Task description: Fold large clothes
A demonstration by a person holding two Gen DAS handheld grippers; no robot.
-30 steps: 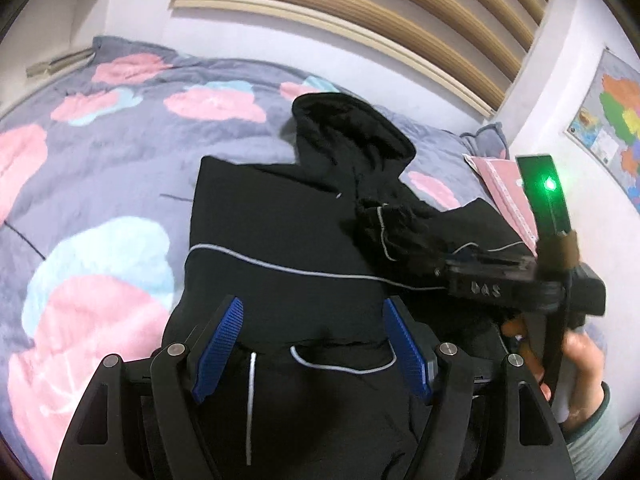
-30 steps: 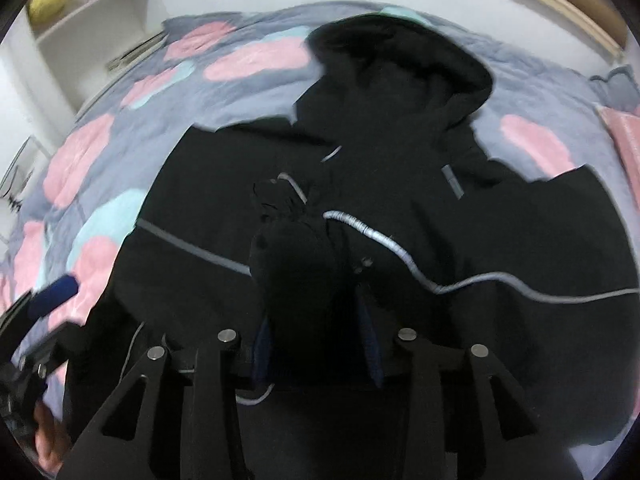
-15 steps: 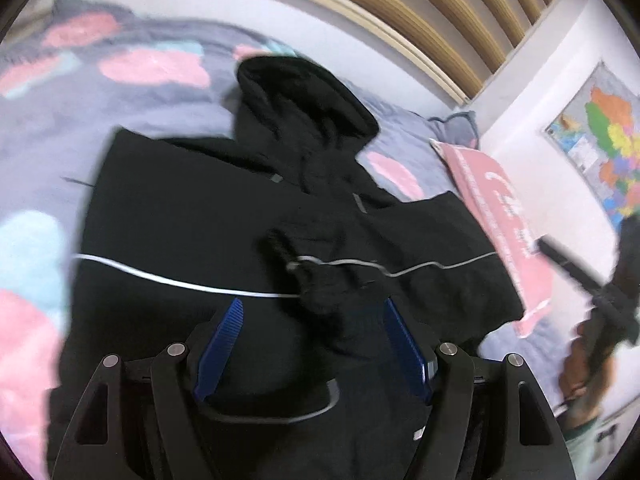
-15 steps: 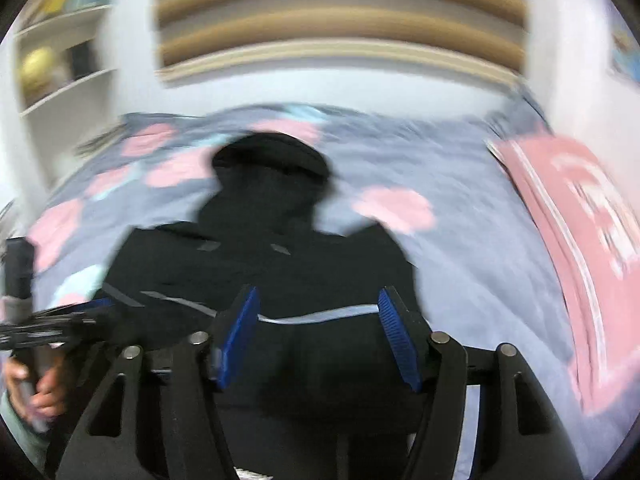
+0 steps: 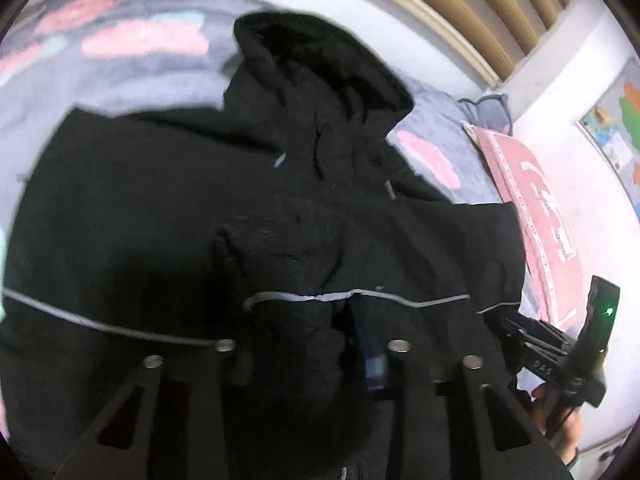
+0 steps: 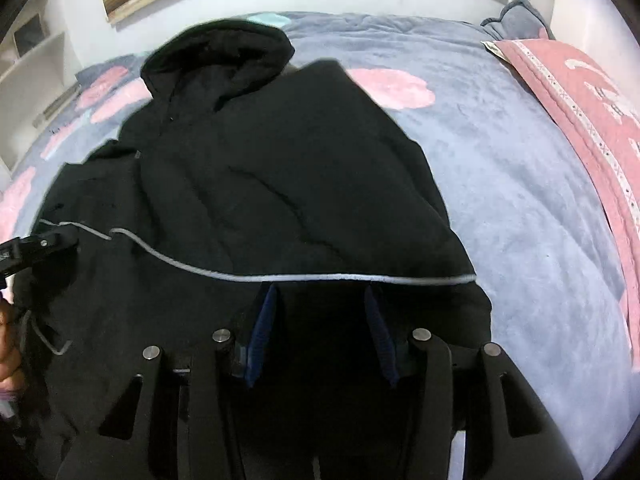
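Observation:
A large black hooded jacket [image 5: 168, 208] with thin grey piping lies spread on the bed, hood toward the headboard; it also fills the right wrist view [image 6: 280, 184]. My left gripper [image 5: 304, 332] is shut on a bunched fold of the jacket's sleeve near the piping. My right gripper [image 6: 320, 320] is open, its blue pads [image 6: 262, 328] over the jacket's right edge, holding nothing. The right gripper's body shows at the right of the left wrist view [image 5: 560, 356], and the left one at the left edge of the right wrist view [image 6: 28, 252].
The bed has a grey-blue blanket [image 6: 520, 184] with pink and teal cloud shapes. A pink pillow [image 6: 592, 120] lies at the right by the wall. A slatted wooden headboard [image 5: 460, 12] is behind. White shelves [image 6: 28, 64] stand at the left.
My right gripper let go of the sleeve and moved right over the jacket's edge. My left gripper closed on the bunched sleeve fabric.

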